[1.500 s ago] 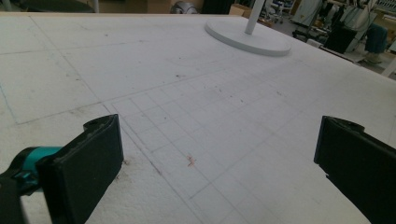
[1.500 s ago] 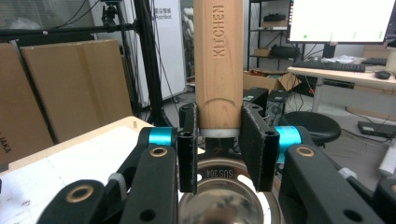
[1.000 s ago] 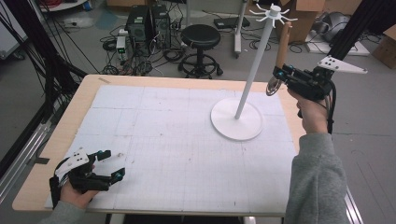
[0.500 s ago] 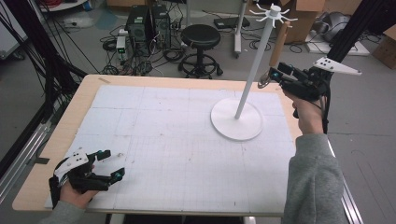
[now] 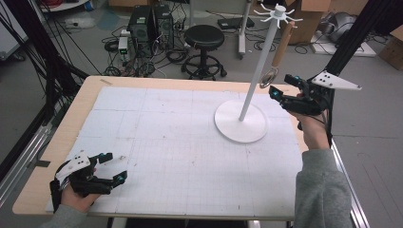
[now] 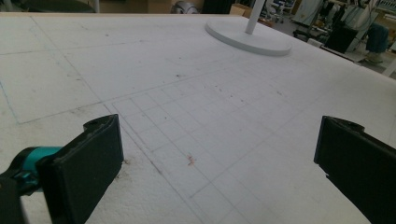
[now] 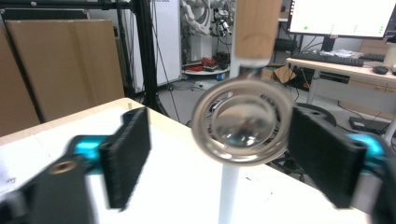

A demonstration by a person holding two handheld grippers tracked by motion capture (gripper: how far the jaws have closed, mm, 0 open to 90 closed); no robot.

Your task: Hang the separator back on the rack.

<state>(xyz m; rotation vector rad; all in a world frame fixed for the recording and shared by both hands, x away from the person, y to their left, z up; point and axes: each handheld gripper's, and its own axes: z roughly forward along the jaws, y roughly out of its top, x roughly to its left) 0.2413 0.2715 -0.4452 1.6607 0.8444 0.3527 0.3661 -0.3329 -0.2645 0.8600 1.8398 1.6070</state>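
A white hook stand point(image 5: 241, 124) rises from its round base on the right of the table. From one of its top hooks hangs a utensil with a wooden handle point(image 5: 282, 45) and a round metal ring end point(image 5: 268, 77). My right gripper point(image 5: 281, 85) hovers just beside that ring; its jaws have just been opening. In the right gripper view the metal ring point(image 7: 243, 122) hangs between the open right gripper point(image 7: 224, 140) pads without touching either, the wooden handle point(image 7: 254, 28) above it. My left gripper point(image 5: 115, 166) rests open on the table's near left corner, empty point(image 6: 219, 154).
The white gridded mat point(image 5: 180, 142) covers the wooden table point(image 5: 83, 102). The stand's base point(image 6: 250, 37) lies far ahead of the left gripper. Beyond the table stand a black stool point(image 5: 203, 40), computer boxes point(image 5: 147, 21) and cables on the floor.
The right gripper's jaws have opened and let go of the utensil, which now hangs free from the stand. That hand has sunk a little. The left hand has stayed put.
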